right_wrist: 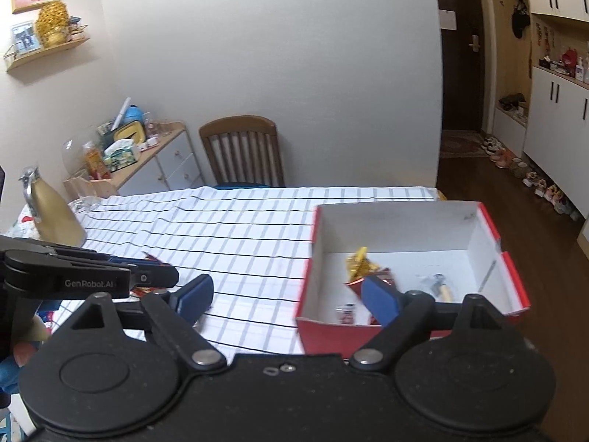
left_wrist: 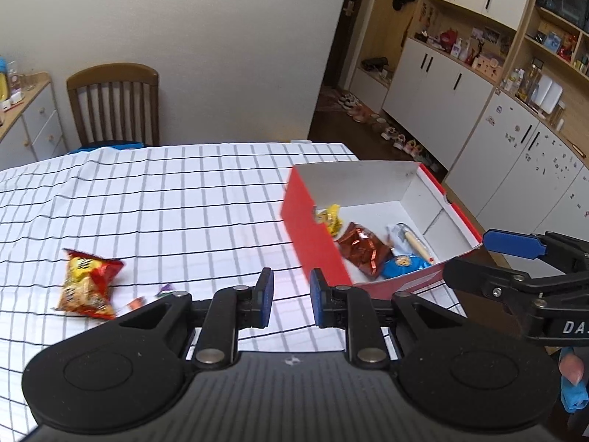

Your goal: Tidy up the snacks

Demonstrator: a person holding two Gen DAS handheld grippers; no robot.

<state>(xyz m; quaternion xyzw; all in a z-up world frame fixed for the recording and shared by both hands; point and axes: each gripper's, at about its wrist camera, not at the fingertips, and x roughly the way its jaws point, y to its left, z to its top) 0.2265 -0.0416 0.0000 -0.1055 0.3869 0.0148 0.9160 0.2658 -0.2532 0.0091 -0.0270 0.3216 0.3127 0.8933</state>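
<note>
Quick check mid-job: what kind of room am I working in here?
Most likely a home dining area: a table with a checked cloth, a wooden dining chair against the wall, and shoes lined up near an entry door.

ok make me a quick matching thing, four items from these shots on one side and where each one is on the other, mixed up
Items:
1. red and yellow snack bag
2. yellow snack packet
3. gold jug
4. wooden chair

Places:
A. inside the red box
B. on the tablecloth, outside the box
C. behind the table's far edge
D. table's far left end, right wrist view

Pairs: 1-B, 2-A, 3-D, 4-C
</note>
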